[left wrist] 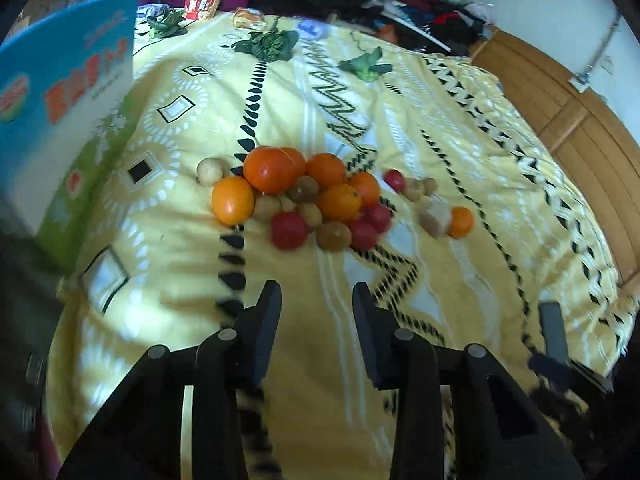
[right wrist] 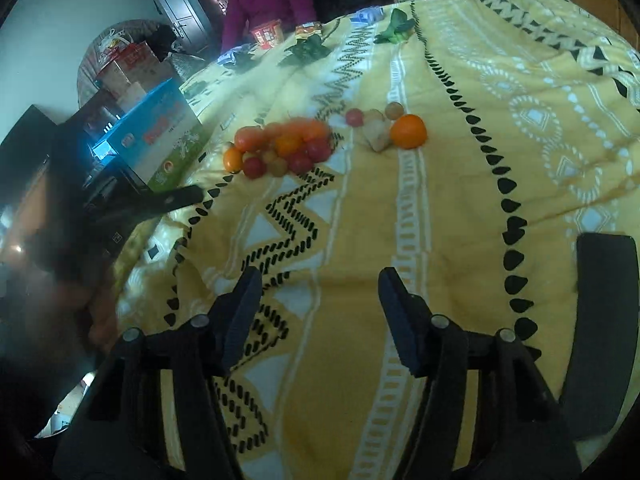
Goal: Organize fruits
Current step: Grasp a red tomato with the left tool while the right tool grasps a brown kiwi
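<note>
Bed covered by yellow patterned blanket (left wrist: 460,168). Fruit pile (left wrist: 296,196) mid-blanket, one orange (right wrist: 408,131) apart beside it. Blue-green box (left wrist: 68,120) at the left edge, leafy greens (left wrist: 268,44) far side. Left claw (left wrist: 316,300) and right claw (right wrist: 320,284) both released, empty, above bare blanket.

Oranges, red and tan fruits (left wrist: 296,200) lie heaped mid-bed; one orange (left wrist: 461,222) sits right (just apart).

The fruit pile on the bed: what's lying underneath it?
The fruit pile sits directly on a yellow patterned blanket; no tray or bowl shows around it. What the blanket covers is hidden, and so is anything beneath the fruits themselves.
</note>
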Motion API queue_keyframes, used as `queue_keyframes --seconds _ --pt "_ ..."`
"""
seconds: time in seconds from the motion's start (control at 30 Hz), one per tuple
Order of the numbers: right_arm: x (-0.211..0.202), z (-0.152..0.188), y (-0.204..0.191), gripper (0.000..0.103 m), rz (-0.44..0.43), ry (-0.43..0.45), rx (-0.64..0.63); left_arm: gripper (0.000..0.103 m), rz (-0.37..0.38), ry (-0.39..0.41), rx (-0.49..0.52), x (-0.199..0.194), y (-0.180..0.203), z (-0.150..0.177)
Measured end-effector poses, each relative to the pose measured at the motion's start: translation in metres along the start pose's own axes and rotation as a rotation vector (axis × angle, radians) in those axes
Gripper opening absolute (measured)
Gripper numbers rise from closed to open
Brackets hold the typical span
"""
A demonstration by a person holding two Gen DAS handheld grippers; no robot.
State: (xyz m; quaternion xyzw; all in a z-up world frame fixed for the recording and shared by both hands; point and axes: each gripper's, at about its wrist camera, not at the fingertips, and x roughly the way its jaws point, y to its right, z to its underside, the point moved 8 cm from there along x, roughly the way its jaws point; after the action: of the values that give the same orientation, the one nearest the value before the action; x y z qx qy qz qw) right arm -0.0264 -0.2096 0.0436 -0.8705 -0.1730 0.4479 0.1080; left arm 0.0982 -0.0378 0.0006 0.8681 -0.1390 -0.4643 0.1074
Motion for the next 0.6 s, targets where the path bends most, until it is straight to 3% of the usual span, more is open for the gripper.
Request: queue_keyframes --seconds 0.17,0.37,0.4,0.43,0.6 --pt "0.008 -0.009 0.01 0.058 -0.026 0.007 0.007 0.036 -0.057 -0.036 -0.015 0.043 -0.01 -0.017" --pt "0.019 -0.012 0.015 0.058 -0.054 0.005 0.023 0.035 -0.073 -0.036 -0.034 0.065 -0.018 -0.027" --pt "0.021 -0.013 0.015 0.058 -0.057 0.005 0.021 0.035 -0.069 -0.03 -0.037 0.066 -0.018 -0.028" --pt "0.023 -0.015 0.014 0.058 -0.059 0.005 0.018 0.027 -0.067 -0.022 -0.037 0.064 -0.018 -0.028" --pt "0.034 -0.034 0.003 0.049 -0.084 0.026 -0.008 0.027 -0.04 0.053 -0.039 0.026 -0.014 -0.019"
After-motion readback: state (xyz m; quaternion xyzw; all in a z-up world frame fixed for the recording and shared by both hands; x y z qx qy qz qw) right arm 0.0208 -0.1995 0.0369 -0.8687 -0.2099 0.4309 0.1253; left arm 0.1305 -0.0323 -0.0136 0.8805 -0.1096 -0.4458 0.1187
